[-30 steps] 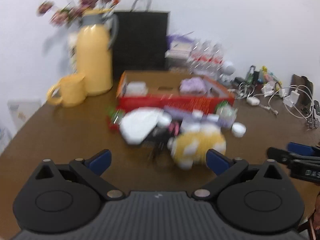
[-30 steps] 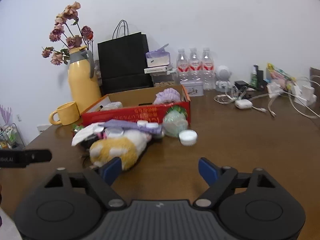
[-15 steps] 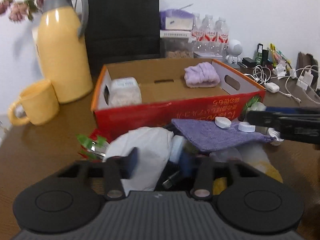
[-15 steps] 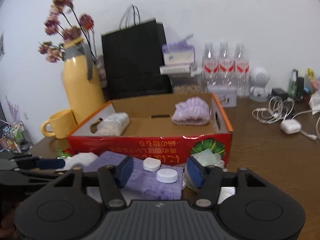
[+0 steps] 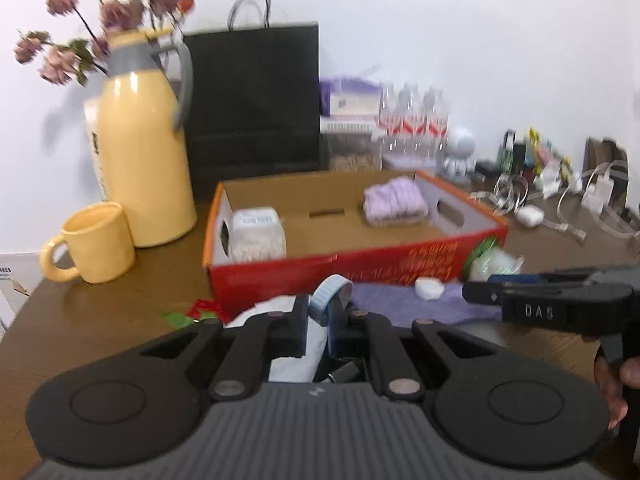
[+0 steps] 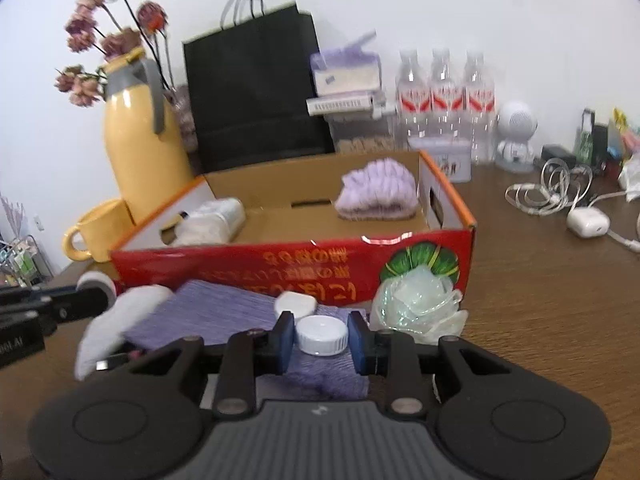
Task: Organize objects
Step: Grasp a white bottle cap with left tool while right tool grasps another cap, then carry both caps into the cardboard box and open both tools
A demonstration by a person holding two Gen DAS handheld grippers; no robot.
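The left tool (image 5: 318, 322) is clenched on a pale blue disc (image 5: 329, 305), which stands on edge between its pads just in front of the box (image 5: 340, 268). The right tool (image 6: 321, 340) has its pads against both sides of a white cap (image 6: 321, 335), gripping it just in front of the box's red wall, above a purple cloth (image 6: 216, 312). A second white cap (image 6: 296, 303) lies on the cloth, closer to the box. A clear mesh pouf (image 6: 416, 300) sits against the box's front right corner. Inside the box, a lilac knit bundle (image 6: 374, 192) lies at the back right and a white packet (image 5: 258, 234) at the left end. Left of the box on the surface (image 6: 540, 300) stand a yellow jug (image 5: 140, 156) and a yellow mug (image 5: 94, 250); a black bag (image 6: 256, 92) stands behind the box.
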